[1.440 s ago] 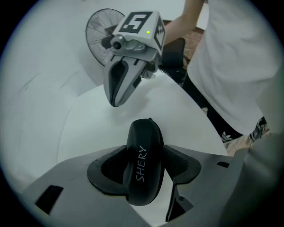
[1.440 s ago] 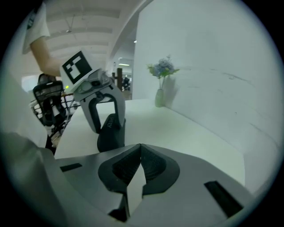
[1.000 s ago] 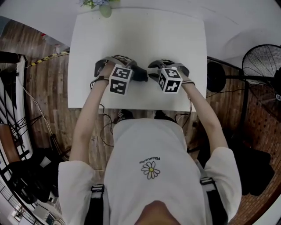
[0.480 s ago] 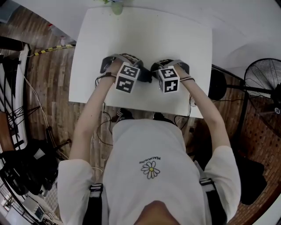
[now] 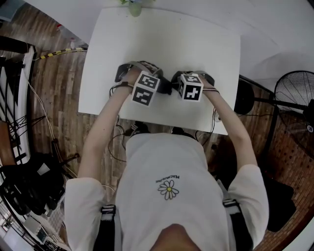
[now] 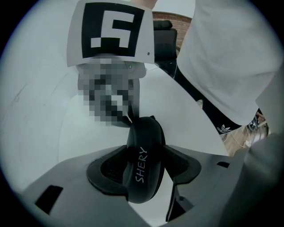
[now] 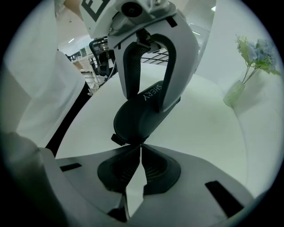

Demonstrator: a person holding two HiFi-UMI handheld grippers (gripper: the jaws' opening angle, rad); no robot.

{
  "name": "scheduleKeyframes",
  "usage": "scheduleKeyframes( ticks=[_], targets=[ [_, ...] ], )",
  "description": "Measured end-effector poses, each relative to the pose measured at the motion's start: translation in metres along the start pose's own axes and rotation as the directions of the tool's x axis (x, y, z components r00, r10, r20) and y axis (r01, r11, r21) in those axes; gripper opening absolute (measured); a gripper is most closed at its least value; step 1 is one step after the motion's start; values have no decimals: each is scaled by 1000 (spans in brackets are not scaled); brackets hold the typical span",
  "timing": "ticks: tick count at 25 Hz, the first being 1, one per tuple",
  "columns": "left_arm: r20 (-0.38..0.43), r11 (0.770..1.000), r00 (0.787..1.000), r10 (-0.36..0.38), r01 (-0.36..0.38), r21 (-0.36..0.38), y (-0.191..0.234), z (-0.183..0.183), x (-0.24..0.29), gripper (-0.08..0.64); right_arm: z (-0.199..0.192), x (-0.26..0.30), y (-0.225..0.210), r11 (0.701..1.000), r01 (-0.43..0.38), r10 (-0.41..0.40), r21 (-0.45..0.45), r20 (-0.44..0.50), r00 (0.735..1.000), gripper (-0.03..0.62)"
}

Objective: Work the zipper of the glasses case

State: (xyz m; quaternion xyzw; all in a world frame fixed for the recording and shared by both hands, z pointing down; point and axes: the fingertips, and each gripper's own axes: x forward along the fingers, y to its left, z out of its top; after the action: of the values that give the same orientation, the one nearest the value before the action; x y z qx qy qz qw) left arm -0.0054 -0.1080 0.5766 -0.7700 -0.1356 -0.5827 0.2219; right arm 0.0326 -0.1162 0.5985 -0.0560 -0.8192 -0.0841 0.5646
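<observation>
A black glasses case (image 6: 144,150) marked SHERY stands on edge between the pads of my left gripper (image 6: 144,166), which is shut on its sides. In the right gripper view the case (image 7: 142,117) hangs just beyond my right gripper (image 7: 140,148). Its jaws have just been closing and now meet at the case's near end, pinched on the thin zipper pull (image 6: 129,117). In the head view both marker cubes sit close together over the white table (image 5: 162,39), with the case (image 5: 165,87) dark between them.
A small vase of flowers (image 7: 234,93) stands at the table's far edge (image 5: 133,7). A standing fan (image 5: 294,93) is on the floor to the right. Cables and dark gear lie on the wooden floor at the left.
The right gripper has tilted and drawn closer to the left one. The left gripper keeps its hold on the case in the same place.
</observation>
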Motion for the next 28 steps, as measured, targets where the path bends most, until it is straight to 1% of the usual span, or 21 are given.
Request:
scheduleKeyframes(
  ticks=[3,6,10,16,19,23,26,28],
  targets=[
    [4,1000,1000,8,-8,-5,1,1,0,255,-3,-7,0,1000,-4,4,28,5,1000,11],
    [3,1000,1000,11,-11,-7,2,0,1,255,-4,-7,-2,997,34,-36,69,28,999,9],
    [3,1000,1000,14,-14,-9,1,1,1,255,-3,-3,-2,995,63,-67,80,48,997,9],
    [-3,1000,1000,11,-11,-15,2,0,1,256,-2,2,-3,991,54,-61,122,52,997,9],
    [-15,999,1000,18,-19,-29,2,0,2,256,-4,-4,2,991,66,-72,119,49,996,8],
    [-25,997,999,32,-34,-63,3,-2,3,258,-2,-11,19,993,30,-35,113,44,998,6],
    [-18,995,1000,24,-26,-97,2,-5,3,273,8,-13,35,989,7,-16,150,61,998,6],
    [-20,996,1000,11,-12,-89,0,-6,4,278,16,-11,44,984,7,-20,175,69,997,6]
  ],
)
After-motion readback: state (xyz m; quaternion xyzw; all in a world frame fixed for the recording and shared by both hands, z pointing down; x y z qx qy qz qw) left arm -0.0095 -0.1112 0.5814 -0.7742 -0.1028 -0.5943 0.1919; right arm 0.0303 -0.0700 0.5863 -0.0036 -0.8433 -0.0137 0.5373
